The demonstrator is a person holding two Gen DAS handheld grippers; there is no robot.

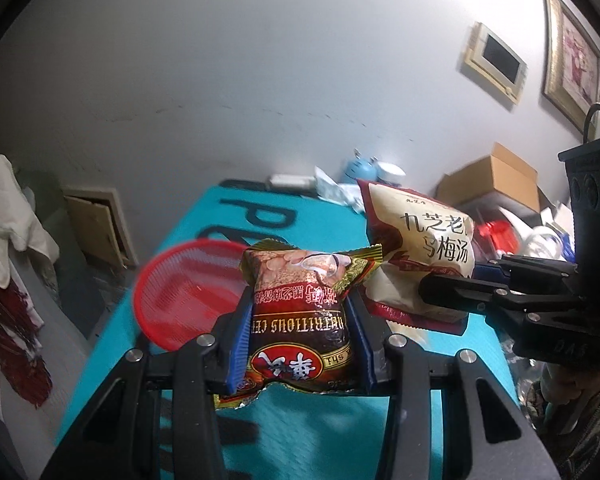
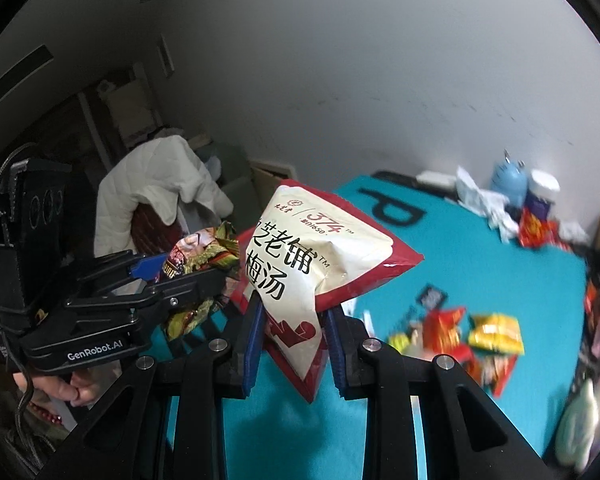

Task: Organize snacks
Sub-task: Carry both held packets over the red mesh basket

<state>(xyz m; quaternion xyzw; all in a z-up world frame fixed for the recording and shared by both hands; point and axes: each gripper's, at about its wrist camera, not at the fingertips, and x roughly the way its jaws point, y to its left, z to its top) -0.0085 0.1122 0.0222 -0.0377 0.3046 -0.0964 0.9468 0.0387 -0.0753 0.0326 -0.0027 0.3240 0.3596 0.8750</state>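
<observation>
My left gripper (image 1: 300,304) is shut on a dark red cereal packet (image 1: 300,304) and holds it above the teal table (image 1: 300,432). A red mesh basket (image 1: 188,288) sits on the table just left of it. My right gripper (image 2: 294,308) is shut on a white and red plum-drink bag (image 2: 316,256), held in the air; this bag also shows in the left wrist view (image 1: 424,252). The left gripper with its packet (image 2: 200,256) shows at the left of the right wrist view.
Several loose snack packets (image 2: 468,336) lie on the table at the right. A blue toy (image 2: 508,184), papers and jars stand at the table's far end. A cardboard box (image 1: 496,180) and clutter are at the right. A chair with a white coat (image 2: 160,184) stands left.
</observation>
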